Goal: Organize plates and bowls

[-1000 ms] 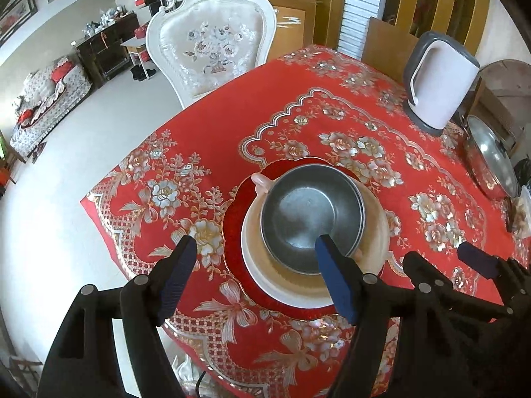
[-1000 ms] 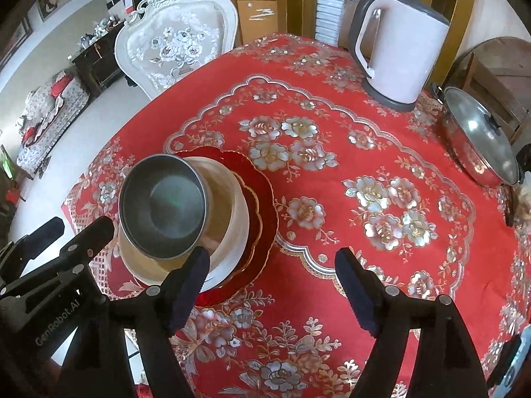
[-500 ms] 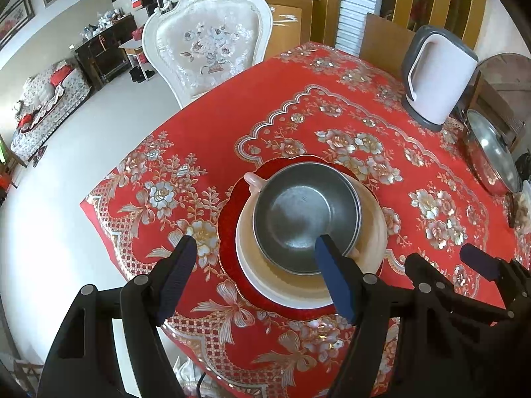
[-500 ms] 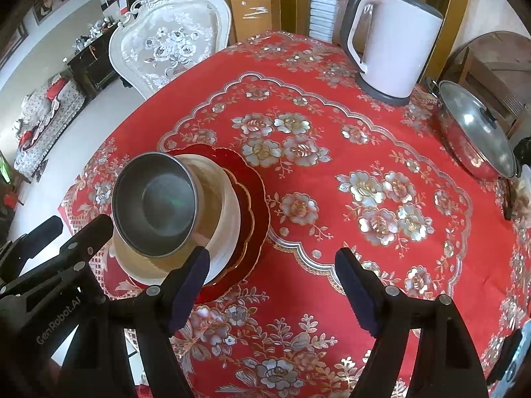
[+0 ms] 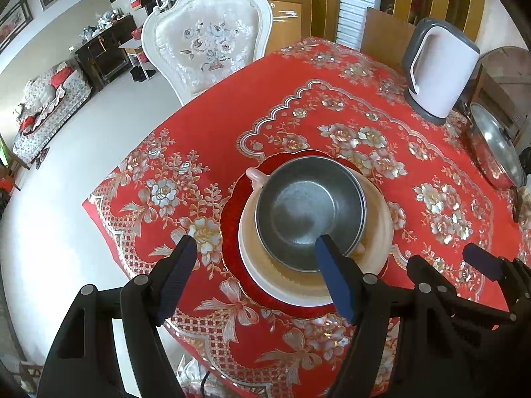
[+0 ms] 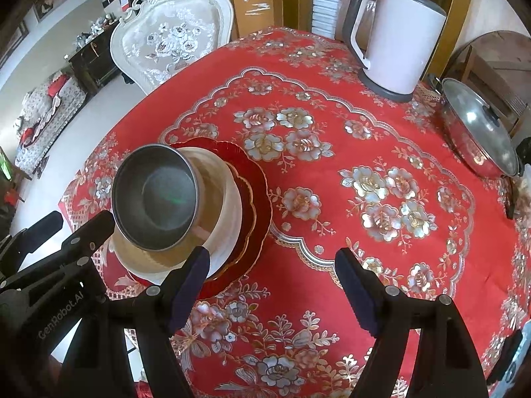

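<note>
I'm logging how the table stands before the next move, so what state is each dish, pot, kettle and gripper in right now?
metal bowl: upright, empty, nested in the cream bowl.
cream bowl: upright, sitting on the red plate.
red plate: flat on the tablecloth, bottom of the stack.
kettle: upright, lid shut.
steel pot: covered by its lid.
left gripper: open, holding nothing.
right gripper: open, holding nothing.

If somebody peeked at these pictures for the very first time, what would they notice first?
Probably the bright red flowery tablecloth covering the whole table. Next, the stack near its front edge: a metal bowl sitting in a cream bowl on a red plate. A big white kettle stands at the far side, with a shiny lidded pot to its right.
</note>
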Demonstrator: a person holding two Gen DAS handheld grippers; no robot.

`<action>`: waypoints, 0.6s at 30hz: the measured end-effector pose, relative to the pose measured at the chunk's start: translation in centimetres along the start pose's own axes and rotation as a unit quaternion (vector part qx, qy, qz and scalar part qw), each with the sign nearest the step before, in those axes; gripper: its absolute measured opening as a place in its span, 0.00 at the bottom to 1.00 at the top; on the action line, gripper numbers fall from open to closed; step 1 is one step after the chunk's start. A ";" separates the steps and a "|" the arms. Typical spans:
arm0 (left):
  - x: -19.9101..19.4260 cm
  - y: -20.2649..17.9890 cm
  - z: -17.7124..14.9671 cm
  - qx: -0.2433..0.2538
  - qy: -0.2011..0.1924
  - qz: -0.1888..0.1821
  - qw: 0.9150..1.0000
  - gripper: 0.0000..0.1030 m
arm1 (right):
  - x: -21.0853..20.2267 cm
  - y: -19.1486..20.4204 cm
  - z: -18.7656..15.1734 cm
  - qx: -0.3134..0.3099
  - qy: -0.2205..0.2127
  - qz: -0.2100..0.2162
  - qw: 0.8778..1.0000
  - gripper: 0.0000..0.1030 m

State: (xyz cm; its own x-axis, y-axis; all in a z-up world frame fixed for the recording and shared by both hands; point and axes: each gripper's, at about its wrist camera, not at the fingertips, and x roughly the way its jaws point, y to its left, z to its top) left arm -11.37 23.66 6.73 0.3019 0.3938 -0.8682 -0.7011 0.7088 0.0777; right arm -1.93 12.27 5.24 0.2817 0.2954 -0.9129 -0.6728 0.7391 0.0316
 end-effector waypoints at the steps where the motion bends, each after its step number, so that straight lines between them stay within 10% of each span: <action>1: 0.1 0.0 0.0 0.001 0.001 0.001 1.000 0.72 | 0.1 0.0 0.0 0.000 0.001 0.000 1.000 0.77; 18: 1.3 0.3 -0.3 0.012 0.019 -0.006 1.000 0.77 | 0.5 0.1 -0.5 -0.006 0.006 0.005 1.000 0.77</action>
State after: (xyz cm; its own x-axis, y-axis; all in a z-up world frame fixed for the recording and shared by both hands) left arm -11.39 24.15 5.47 0.2848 0.3623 -0.8875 -0.6811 0.7279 0.0785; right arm -2.23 12.17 4.57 0.2659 0.2960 -0.9174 -0.6841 0.7284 0.0367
